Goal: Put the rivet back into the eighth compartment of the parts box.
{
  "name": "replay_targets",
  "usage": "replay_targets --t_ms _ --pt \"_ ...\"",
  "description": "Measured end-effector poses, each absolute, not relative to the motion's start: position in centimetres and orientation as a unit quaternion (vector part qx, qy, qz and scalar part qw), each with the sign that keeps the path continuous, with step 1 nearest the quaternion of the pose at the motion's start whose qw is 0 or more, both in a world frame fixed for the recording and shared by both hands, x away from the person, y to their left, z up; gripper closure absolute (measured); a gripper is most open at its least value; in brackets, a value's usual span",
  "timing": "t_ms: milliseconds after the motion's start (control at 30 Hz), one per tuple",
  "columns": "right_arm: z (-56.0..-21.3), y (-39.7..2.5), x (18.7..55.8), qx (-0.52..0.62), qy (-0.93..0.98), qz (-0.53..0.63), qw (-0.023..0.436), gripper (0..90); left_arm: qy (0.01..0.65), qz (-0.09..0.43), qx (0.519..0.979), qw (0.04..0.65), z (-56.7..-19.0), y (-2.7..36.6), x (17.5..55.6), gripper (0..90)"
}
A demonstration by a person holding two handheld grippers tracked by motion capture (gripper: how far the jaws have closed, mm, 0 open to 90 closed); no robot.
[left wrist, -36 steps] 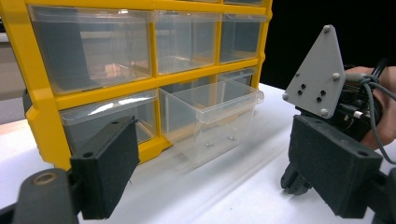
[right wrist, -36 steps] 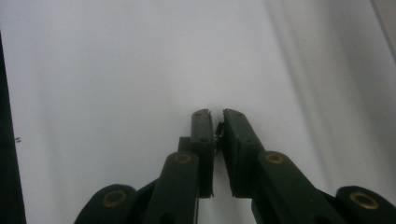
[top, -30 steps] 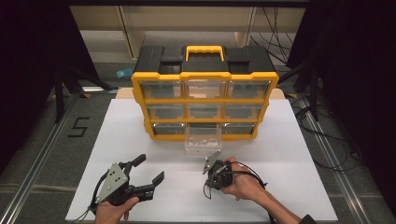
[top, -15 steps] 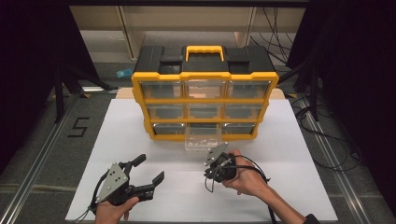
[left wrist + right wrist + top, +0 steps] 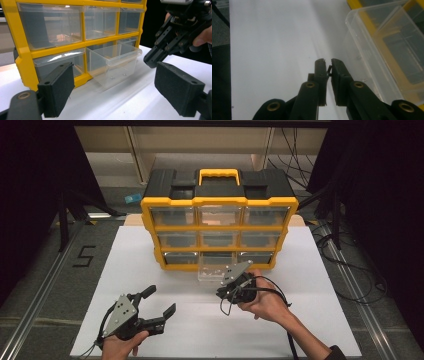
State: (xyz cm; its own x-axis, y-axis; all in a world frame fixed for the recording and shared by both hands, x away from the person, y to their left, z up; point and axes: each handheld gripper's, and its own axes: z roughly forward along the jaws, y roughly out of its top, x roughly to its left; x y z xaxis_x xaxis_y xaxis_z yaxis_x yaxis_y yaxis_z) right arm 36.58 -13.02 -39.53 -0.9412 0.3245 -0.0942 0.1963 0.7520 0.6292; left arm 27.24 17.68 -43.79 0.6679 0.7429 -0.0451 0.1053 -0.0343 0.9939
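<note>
Drawers fill a yellow organizer [image 5: 219,227] at the centre of the high view, standing on a white table [image 5: 310,320]. One clear drawer [image 5: 214,272] in the bottom row, middle column, is pulled partway out; in the left gripper view it sits at centre [image 5: 113,63], with a few tiny specks on its floor.

The right claw [image 5: 222,295] is just below and right of that drawer in the high view, held by a hand [image 5: 267,302]. Its jaws are nearly closed on a small dark item [image 5: 329,70], too small to identify, at the centre of the right gripper view, just beside the drawer's wall.

The left claw [image 5: 160,304] sits at the lower left of the high view, jaws spread wide and empty, pointing toward the organizer.
</note>
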Motion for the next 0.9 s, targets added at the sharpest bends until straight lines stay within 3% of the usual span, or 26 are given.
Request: replay_targets --t_ms 900 --pt "-37.0 -12.3 38.9 0.15 0.907 0.373 0.126 83.3 0.322 0.255 0.67 0.617 -43.9 17.7 27.3 16.2"
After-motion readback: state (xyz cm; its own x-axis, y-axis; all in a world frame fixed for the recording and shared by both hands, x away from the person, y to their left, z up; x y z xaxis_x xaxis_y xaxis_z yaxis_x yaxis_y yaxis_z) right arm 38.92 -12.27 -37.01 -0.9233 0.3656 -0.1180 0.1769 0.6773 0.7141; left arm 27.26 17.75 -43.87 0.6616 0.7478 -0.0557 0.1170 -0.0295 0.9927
